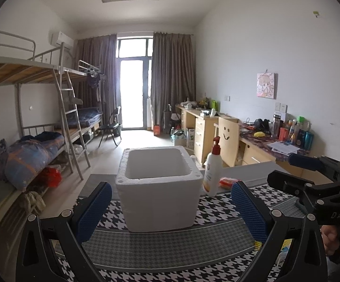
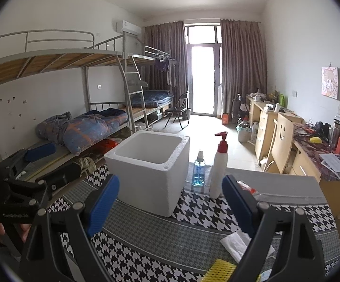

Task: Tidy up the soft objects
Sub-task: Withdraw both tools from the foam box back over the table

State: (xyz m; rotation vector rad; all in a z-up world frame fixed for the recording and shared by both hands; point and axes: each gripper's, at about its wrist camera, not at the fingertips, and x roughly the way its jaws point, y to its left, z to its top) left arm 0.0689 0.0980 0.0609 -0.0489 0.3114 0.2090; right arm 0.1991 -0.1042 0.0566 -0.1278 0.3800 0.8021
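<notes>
Both hand-held grippers hover over the desk [image 1: 170, 242] w/ houndstooth cloth. Left hand-held gripper [image 1: 171, 204] jaws wide apart, nothing between; right hand-held gripper [image 2: 171, 202] same. White foam box [image 2: 146, 169] sits ahead, empty inside. Near right edge: white tissue [image 2: 238, 242], yellow sponge [image 2: 219, 270], poss. a brush. Pump bottle [image 2: 219, 171] and blue spray bottle [image 2: 199, 169] beside box.

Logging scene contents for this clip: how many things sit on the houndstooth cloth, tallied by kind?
Foam box: 1
Bottles: 2, a white pump bottle and a blue spray bottle
Red-and-clear packet: 1
White tissue: 1
Yellow ribbed item, partly hidden at the near edge: 1
Total: 6
</notes>
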